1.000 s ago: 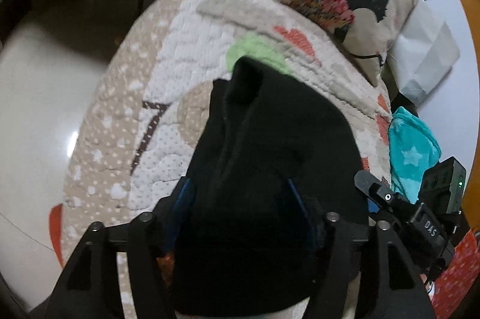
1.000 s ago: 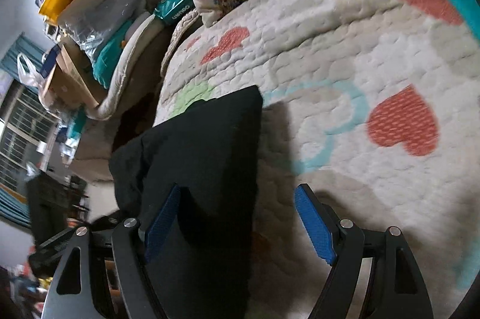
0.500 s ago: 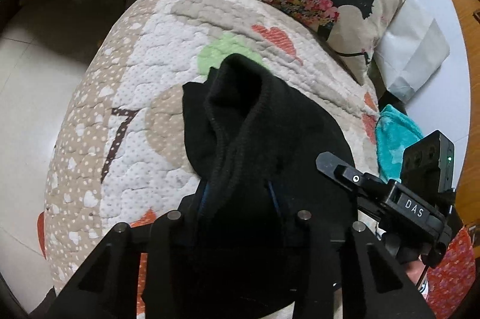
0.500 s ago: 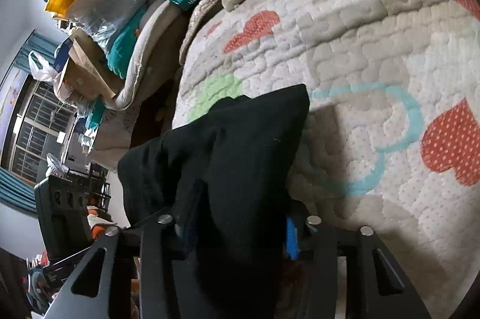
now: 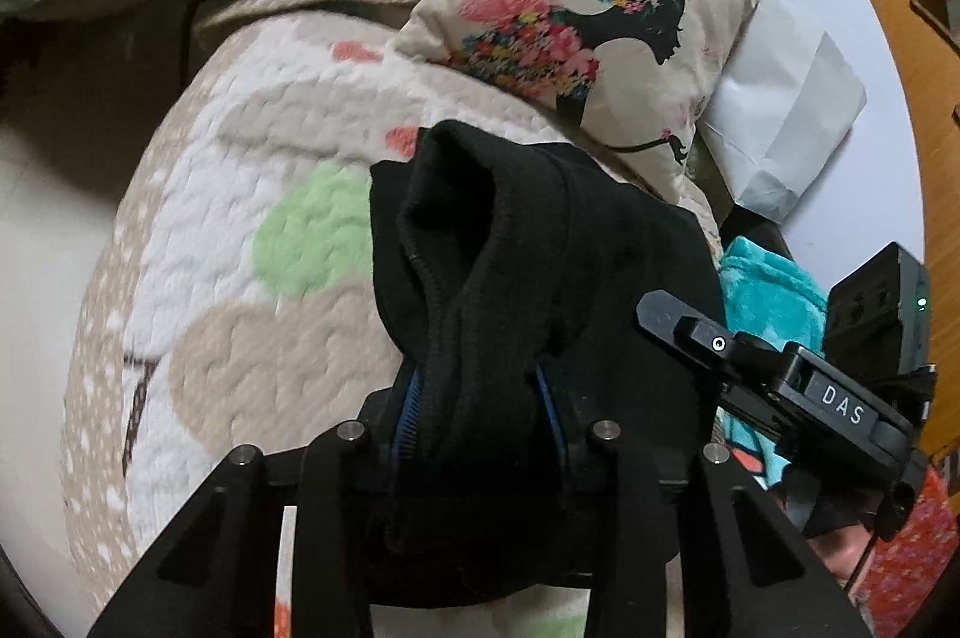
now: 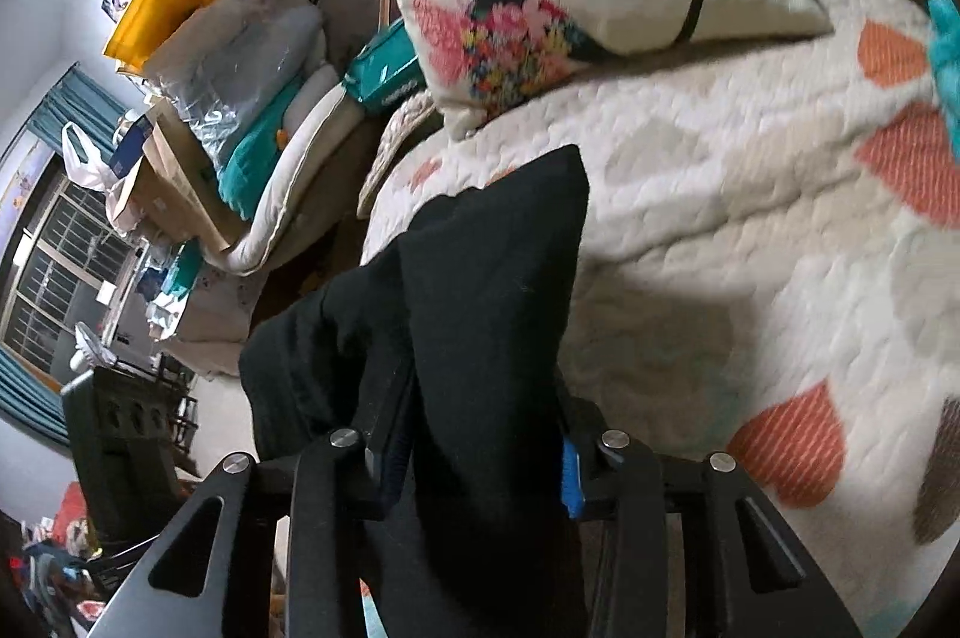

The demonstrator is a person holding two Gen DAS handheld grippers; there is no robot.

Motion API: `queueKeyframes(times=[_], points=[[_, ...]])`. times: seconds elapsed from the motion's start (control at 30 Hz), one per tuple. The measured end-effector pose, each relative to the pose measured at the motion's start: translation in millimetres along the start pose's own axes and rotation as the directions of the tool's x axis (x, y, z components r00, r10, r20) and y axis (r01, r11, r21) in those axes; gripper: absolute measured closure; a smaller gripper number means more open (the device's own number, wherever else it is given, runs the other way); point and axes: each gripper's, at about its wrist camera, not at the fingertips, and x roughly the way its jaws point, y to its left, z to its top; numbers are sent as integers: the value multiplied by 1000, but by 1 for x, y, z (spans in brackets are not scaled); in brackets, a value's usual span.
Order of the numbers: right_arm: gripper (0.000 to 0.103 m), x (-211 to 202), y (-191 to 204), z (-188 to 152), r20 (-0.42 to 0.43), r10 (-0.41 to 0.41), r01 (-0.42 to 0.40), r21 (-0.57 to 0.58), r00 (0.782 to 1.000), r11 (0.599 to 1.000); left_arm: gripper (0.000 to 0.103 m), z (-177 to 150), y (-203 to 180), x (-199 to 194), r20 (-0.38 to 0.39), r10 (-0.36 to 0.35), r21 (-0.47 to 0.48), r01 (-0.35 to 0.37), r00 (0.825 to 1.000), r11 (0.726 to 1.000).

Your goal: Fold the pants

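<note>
— Quilted bedspread [image 5: 240, 194] with hearts and pale blobs covers the bed; where are the pants on it?

— The black pants [image 5: 540, 278] lie bunched near the bed's edge, in front of a printed cushion [image 5: 600, 8]. A thick fold of them rises up between the fingers of both tools.

— How does the left gripper [image 5: 474, 398] stand?

— Narrow, clamped on a ridge of the black cloth. The blue pads are almost buried in the fabric on each side.

— And the right gripper [image 6: 480, 434]?

— Also narrow, its jaws closing on the pants, with the cloth squeezed between the blue pads [image 6: 571, 476]. From the left wrist view its black body shows at the right, marked with white letters.

— Anything beside the pants?

— A teal fleece cloth [image 5: 774, 296] lies just right of them, and a white paper bag [image 5: 780, 110] sits behind the cushion. Off the bed's far side there is a heap of bags and boxes [image 6: 198, 98] and a window with blue curtains [image 6: 36, 392].
</note>
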Motion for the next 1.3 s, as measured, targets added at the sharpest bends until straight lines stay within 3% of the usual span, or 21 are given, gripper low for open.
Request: queueKeyframes(times=[0.17, 0.37, 0.57, 0.73, 1.03, 1.2, 1.3], points=[[60, 7, -4, 14, 9, -57, 57, -27, 998, 998, 69, 17, -6, 21, 3, 47, 28, -47, 999, 998], [60, 34, -15, 18, -22, -139, 138, -48, 990, 989, 69, 25, 13, 53, -49, 80, -29, -81, 996, 996], [48, 49, -25, 18, -25, -205, 204, -55, 978, 977, 55, 23, 31, 52, -73, 52, -121, -61, 996, 991], [38, 39, -31, 16, -9, -229, 228, -42, 973, 973, 53, 20, 53, 50, -81, -56, -264, 33, 995, 964], [32, 14, -20, -15, 5, -260, 259, -92, 966, 962, 48, 15, 62, 44, -92, -92, -354, 54, 992, 934], [31, -7, -16, -23, 32, -263, 265, -89, 964, 960, 47, 14, 63, 20, -81, -87, -344, 55, 993, 937], [31, -28, -7, -31, 63, -265, 271, -132, 962, 954, 47, 11, 62, 0, -61, -16, -285, -1, 998, 958]])
